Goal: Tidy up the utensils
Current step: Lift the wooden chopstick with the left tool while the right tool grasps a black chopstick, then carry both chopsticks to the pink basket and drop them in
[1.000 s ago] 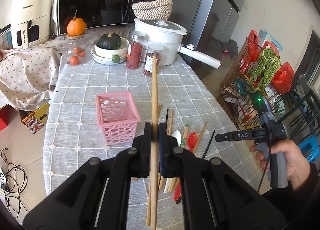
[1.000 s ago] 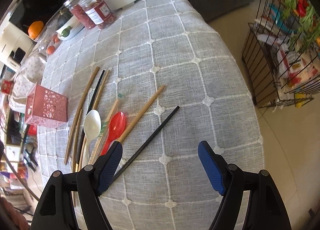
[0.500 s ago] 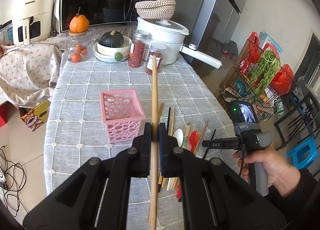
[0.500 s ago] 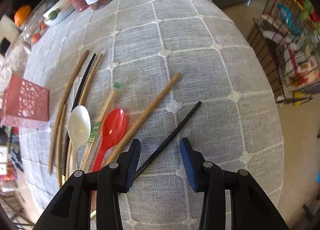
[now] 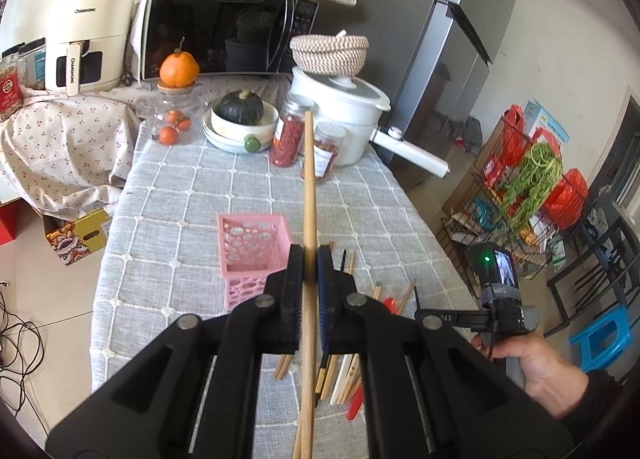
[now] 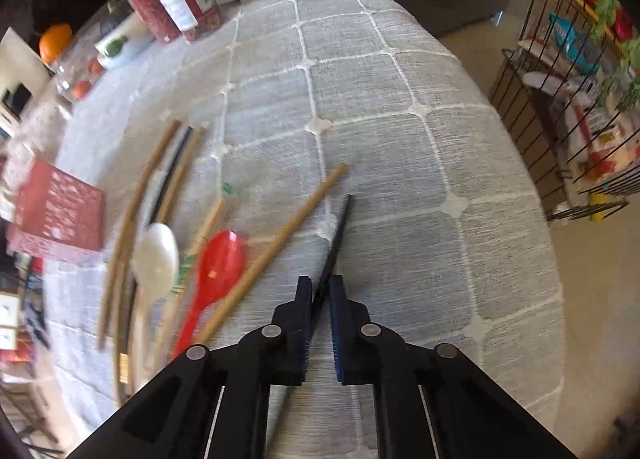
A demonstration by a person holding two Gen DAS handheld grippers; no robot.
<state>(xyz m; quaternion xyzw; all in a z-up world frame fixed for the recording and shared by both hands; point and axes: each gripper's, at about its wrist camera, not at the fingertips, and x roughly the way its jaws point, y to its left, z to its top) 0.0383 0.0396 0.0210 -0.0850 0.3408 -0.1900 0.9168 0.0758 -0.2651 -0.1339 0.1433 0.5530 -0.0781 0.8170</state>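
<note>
My left gripper [image 5: 309, 259] is shut on a long wooden chopstick [image 5: 309, 179] that points away over the table, beside the pink basket [image 5: 254, 243]. In the right wrist view my right gripper [image 6: 320, 287] points steeply down at the grey checked tablecloth [image 6: 400, 139]. Its jaws are closing, and the pads press on a black chopstick [image 6: 338, 227]. Left of it lie a wooden chopstick [image 6: 288, 235], a red spoon [image 6: 220, 263], a white spoon [image 6: 158, 255] and more sticks. The pink basket [image 6: 56, 215] stands at the far left. A hand [image 5: 532, 363] holds the right gripper's handle.
At the table's far end stand two jars of red contents [image 5: 288, 135], a white pot [image 5: 340, 111], a bowl with a green squash [image 5: 240, 115] and a microwave [image 5: 224, 23]. A wire rack [image 6: 568, 107] stands on the floor past the table's right edge.
The right gripper's jaws went from wide open to shut around the black chopstick while it sank toward the cloth. The left gripper kept its hold on the wooden chopstick.
</note>
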